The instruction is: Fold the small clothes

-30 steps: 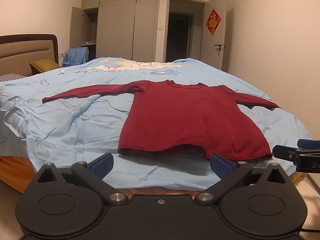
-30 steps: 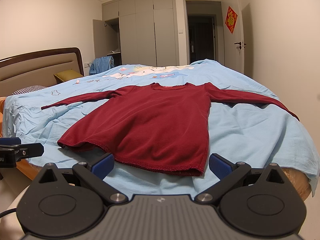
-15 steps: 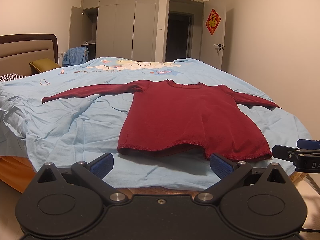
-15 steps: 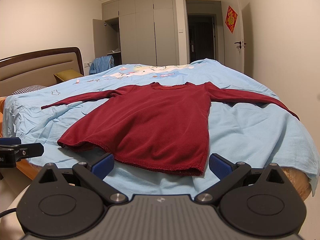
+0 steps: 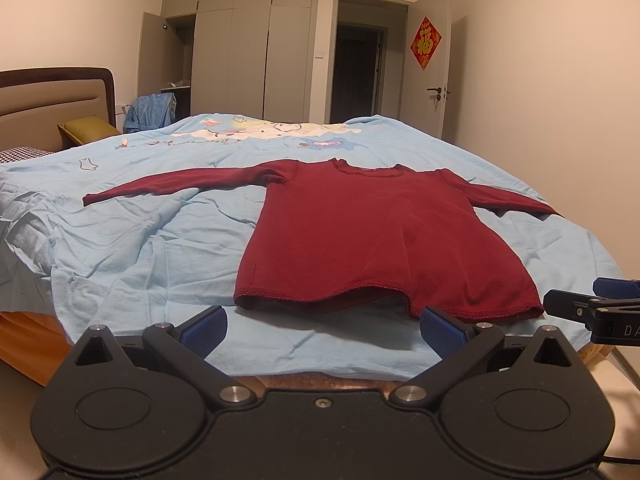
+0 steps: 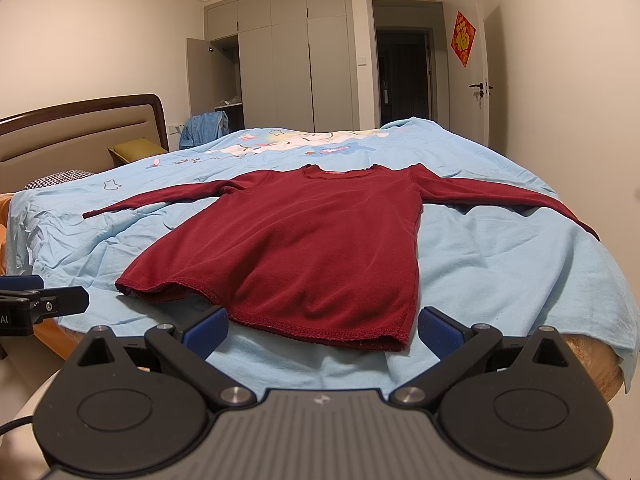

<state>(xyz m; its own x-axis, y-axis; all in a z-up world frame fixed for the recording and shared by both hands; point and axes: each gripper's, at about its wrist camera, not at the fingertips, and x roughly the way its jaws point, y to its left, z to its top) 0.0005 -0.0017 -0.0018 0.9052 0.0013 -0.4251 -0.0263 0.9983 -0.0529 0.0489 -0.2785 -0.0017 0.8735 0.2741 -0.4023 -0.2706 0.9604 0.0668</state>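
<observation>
Dark red long-sleeved top [image 5: 380,236] is seen spread flat, front up, on a light blue bedsheet [image 5: 140,248], with both sleeves stretched out toward 9 and 3 o'clock and the neckline pointing to 12 o'clock. Its hem is laid near the sheet's near edge, slightly rippled. The left gripper [image 5: 323,330] is held off the near edge of the bed with its jaws spread wide and nothing clamped; the hem is seen at 12 o'clock, just beyond the blue fingertips [image 5: 204,328] and apart from them. The right gripper [image 6: 322,330] is likewise held with jaws wide apart and empty, the hem's right corner being found between 12 and 1 o'clock, just ahead of the fingertips and not touched. Each gripper is caught at the edge of the other's view. A headboard [image 6: 80,132] is seen at 10 o'clock, a wardrobe [image 6: 288,60] and a dark doorway [image 6: 404,76] at 12 o'clock behind the bed.
</observation>
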